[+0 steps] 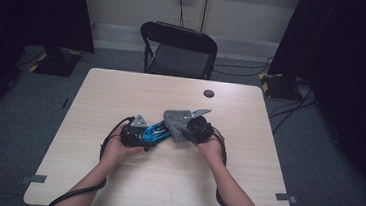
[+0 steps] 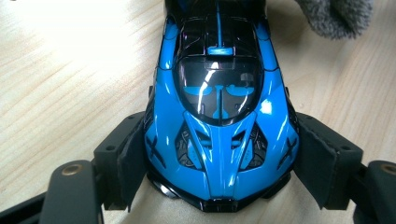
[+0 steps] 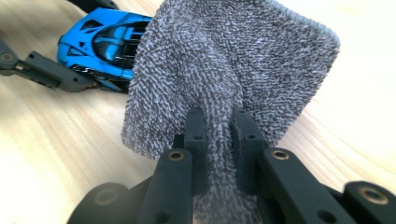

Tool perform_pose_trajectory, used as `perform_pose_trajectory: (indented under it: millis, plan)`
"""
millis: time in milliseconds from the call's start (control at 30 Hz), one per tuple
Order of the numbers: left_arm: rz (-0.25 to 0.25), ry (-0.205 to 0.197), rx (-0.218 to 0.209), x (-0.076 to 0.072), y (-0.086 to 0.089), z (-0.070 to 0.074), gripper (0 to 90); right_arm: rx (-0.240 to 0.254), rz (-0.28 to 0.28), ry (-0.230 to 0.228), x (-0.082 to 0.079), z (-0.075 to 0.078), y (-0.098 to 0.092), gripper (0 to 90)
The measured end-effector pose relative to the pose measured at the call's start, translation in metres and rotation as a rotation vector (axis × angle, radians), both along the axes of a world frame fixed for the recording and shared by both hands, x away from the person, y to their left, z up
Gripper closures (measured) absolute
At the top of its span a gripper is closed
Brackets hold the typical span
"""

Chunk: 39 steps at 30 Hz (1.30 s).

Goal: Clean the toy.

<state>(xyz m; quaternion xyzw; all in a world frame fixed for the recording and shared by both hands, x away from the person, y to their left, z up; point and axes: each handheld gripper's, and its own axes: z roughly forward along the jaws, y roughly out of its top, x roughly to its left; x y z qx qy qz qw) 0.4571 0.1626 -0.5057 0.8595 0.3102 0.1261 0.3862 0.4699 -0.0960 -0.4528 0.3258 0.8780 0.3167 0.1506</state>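
Toy car (image 2: 219, 116) clamped at its nose by left gripper (image 2: 219, 172) to steady it on table (image 1: 113, 187); right gripper (image 3: 219, 135) pinches grey cloth (image 3: 233, 65), apparently for wiping.

Right tool (image 3: 219, 128) clamped on grey towel (image 3: 229, 60), fabric pinched between jaws, rest fanned out ahead. Blue toy car (image 3: 100, 44) upper left on worktop (image 3: 51, 140), towel edge overlapping it. Left tool (image 3: 56, 74) holding car.

One blue toy sports car (image 2: 219, 116) sits between the left tongs; one grey terry cloth (image 3: 224, 70) in the right. One folding chair (image 1: 179, 50) beyond.
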Motion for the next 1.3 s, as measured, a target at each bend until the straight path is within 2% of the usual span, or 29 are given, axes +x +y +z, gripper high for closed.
perform_pose_trajectory:
  millis: [100,433,900,1133,1300]
  plan:
    - [0.000,0.000,0.000,0.000,0.000,0.000,24.9,0.021,-0.012,0.009,0.002,-0.001,-0.004,79.1]
    - [0.001,0.000,0.000,0.000,0.000,0.000,24.9,0.017,-0.040,0.012,0.004,-0.002,-0.013,79.1]
    - [0.000,0.000,0.000,0.000,0.000,0.000,25.0,0.003,-0.106,0.002,0.009,0.000,-0.036,79.2]
    - [0.000,0.000,0.000,0.000,0.000,0.000,24.9,0.028,-0.124,-0.032,0.007,0.011,-0.044,79.2]
    - [0.002,0.000,-0.001,0.000,0.000,0.000,24.9,0.044,-0.094,-0.062,0.002,0.025,-0.040,79.2]
